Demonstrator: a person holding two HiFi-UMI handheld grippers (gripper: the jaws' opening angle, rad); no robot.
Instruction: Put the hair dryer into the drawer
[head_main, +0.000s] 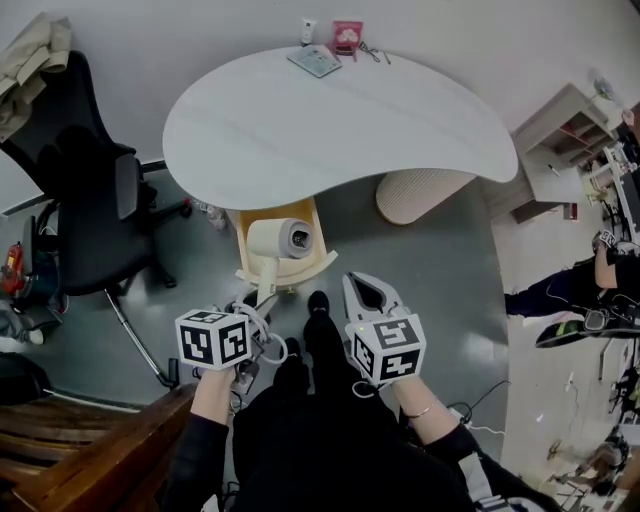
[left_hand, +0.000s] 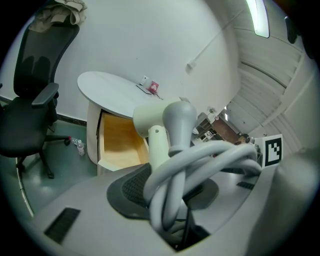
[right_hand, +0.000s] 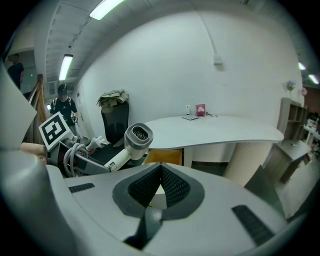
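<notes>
In the left gripper (left_hand: 169, 186): the jaws are clamped on the handle of a cream-white plastic hair dryer (left_hand: 161, 122) with a grey barrel. A looped, thick grey cord (left_hand: 205, 159) is bundled over the handle. It covers most of the jaw pads, so the exact line of contact is hidden.
Right gripper (right_hand: 160, 169): the dark ribbed pads meet at their tips with nothing between them. It is held beside the left gripper, apart from the hair dryer.
Hair dryer: it is held in the air in front of the drawer, not inside it. In the head view its barrel (head_main: 280, 238) overlaps the drawer. The right gripper view looks into the round grey nozzle (right_hand: 138, 135).
Drawer: a pale yellow wooden drawer (left_hand: 120, 142) stands open under the table's near edge. Its back end is hidden beneath the tabletop.
Table: a white kidney-shaped tabletop (head_main: 340, 125) rests on a ribbed cream pedestal (head_main: 420, 192), which is partly hidden by the top. Small items sit at the table's far edge. One is a pink box (head_main: 347, 36); the others are too small to make out.
Chair: a black office chair (head_main: 90, 210) stands left of the table. A pale cloth lies over its backrest and is cut off at the frame's corner.
</notes>
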